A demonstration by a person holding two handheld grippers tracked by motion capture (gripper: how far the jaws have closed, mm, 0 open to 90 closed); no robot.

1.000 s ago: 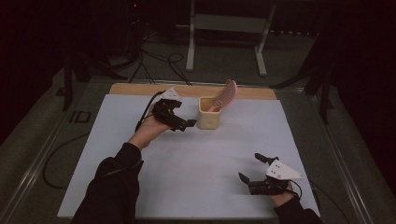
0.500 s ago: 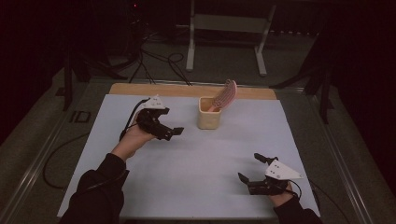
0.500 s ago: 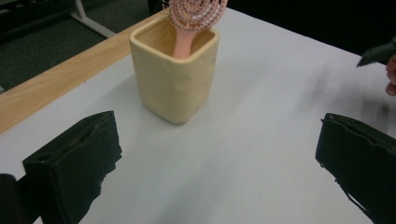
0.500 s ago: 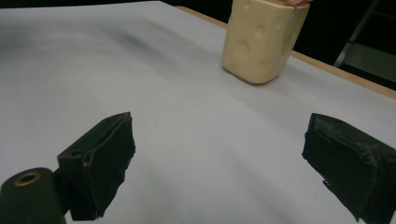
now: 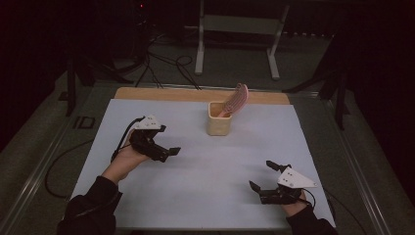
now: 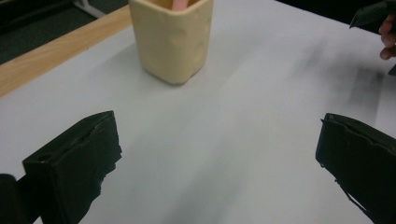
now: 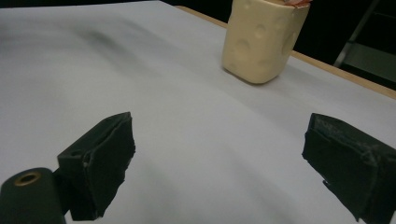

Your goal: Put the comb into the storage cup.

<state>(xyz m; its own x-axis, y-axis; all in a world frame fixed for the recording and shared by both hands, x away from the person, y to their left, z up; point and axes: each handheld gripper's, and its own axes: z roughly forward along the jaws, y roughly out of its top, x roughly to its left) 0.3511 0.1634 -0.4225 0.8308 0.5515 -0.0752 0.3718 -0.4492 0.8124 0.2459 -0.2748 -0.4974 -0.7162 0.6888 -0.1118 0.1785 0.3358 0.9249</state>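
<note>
The cream cup stood toward the far edge of the white surface, and the pink hairbrush rested in it, handle down, probably so the cup's rim would prop it. Its long axis ran steeply upward, the bristled head leaning up and to the cup's right. The left tool, jaws spread and empty, hovered near-left of the cup. The right tool, likewise spread, lay well apart on the cup's near-right side.
</note>
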